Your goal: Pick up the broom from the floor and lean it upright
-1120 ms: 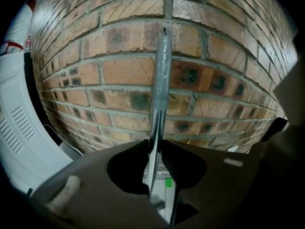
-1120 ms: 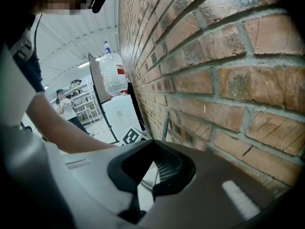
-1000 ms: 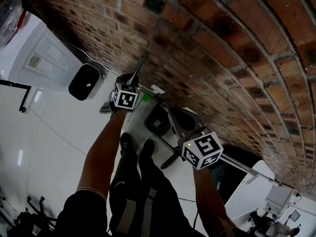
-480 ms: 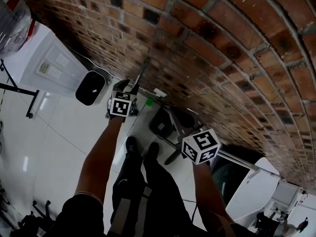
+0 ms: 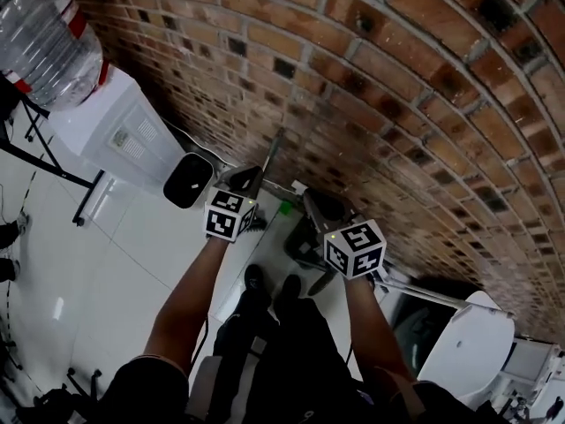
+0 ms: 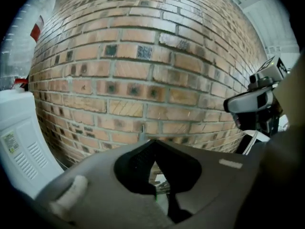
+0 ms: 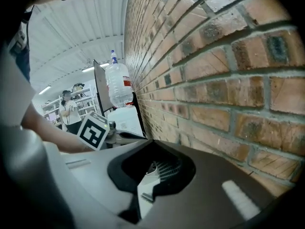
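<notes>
In the head view: broom (image 5: 267, 159) leaning upright against brick wall (image 5: 397, 78), near black bin (image 5: 189, 181), left gripper (image 5: 246, 180) just beside its handle. In the left gripper view: just closed, jaws pressed together on nothing, pointed at the bricks. In the right gripper view: right gripper (image 7: 154, 162) likewise narrow, tips together and empty, white floor (image 7: 143, 194) glimpsed below, wall along the right.

- Brick wall (image 5: 371, 87) — red-brown, with grey mortar lines and dark blotches on many bricks.
- Floor (image 5: 115, 263) — glossy white tiles.
- Marker cubes (image 5: 229, 215) — black squares on white.
- Water bottle (image 5: 44, 38) — clear, red label.
- Broom handle (image 5: 272, 153) — seemingly grey.
</notes>
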Demonstrator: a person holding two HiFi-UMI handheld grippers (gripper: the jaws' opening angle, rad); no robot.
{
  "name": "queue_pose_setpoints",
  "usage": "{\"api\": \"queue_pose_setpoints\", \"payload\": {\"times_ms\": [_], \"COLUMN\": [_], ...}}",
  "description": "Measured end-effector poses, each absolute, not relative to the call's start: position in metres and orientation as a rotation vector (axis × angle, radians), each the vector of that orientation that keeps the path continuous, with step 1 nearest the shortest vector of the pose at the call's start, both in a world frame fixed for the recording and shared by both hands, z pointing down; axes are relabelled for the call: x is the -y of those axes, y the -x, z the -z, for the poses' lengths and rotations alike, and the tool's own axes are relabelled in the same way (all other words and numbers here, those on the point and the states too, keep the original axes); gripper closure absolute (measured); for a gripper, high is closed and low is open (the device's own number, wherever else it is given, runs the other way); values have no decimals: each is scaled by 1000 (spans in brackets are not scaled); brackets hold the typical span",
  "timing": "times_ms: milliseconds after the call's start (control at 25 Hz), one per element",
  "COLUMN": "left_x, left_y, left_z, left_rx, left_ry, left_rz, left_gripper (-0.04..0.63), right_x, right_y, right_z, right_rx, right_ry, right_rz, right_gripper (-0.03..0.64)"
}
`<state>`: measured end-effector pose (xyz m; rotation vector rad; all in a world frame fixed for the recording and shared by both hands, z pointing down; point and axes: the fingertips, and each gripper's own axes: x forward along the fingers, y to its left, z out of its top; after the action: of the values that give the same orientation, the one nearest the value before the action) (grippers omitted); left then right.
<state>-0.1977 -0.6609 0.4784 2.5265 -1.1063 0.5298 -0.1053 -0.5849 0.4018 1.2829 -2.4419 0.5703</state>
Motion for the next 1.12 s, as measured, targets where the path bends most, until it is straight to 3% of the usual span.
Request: {"api": "queue_pose_setpoints", "payload": {"times_ms": [480,1120], "left_x": [614,593], "left_y": [187,194], "left_z": [-364,-317], "left_rx": [985,998], "left_ry": [-2666,-2715], "left_rz": [-340,-265], "left_gripper": [594,595], "right_x": [585,578], "right_y": [138,147], "right_z": [-356,-306], "right_rx": [2571,2681], "right_ry": [-1284,-1325], "right_rz": [-488,-359], "right_gripper": [615,615]}}
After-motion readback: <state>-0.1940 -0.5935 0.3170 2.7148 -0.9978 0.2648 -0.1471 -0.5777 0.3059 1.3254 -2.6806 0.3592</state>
